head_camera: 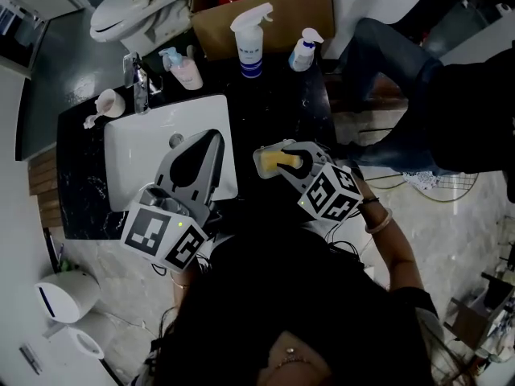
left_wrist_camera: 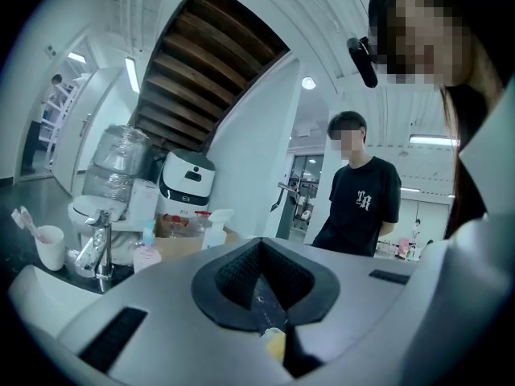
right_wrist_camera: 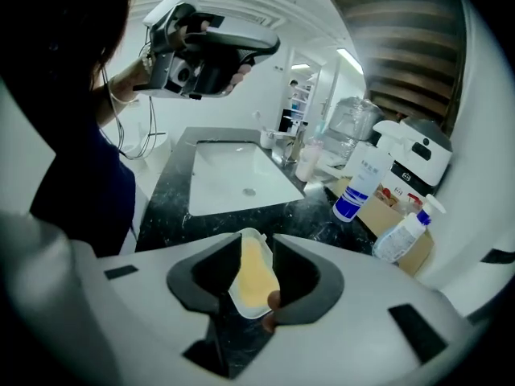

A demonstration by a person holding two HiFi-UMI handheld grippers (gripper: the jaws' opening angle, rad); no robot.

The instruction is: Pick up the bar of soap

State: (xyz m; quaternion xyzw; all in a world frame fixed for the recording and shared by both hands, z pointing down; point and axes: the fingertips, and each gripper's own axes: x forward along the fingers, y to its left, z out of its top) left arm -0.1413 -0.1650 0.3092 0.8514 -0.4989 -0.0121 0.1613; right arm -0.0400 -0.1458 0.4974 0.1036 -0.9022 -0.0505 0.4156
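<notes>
A yellow bar of soap (head_camera: 283,162) lies in a white soap dish (head_camera: 264,161) on the black marble counter (head_camera: 273,103), to the right of the sink. My right gripper (head_camera: 296,154) hangs over the dish, open, one jaw on each side of the soap (right_wrist_camera: 256,284), and neither pad presses on it. The rim of the dish (right_wrist_camera: 241,296) shows between the jaws of the right gripper (right_wrist_camera: 257,240). My left gripper (head_camera: 213,135) is held over the sink, its jaws closed together at the tips (left_wrist_camera: 260,244) with nothing between them.
A white sink basin (head_camera: 137,147) with a faucet (head_camera: 140,83) lies left of the dish. Two spray bottles (head_camera: 250,43) (head_camera: 303,49), a pink bottle (head_camera: 187,72) and a cup (head_camera: 109,103) stand at the back. Behind them are a cardboard box (head_camera: 306,10) and a standing person (left_wrist_camera: 358,199).
</notes>
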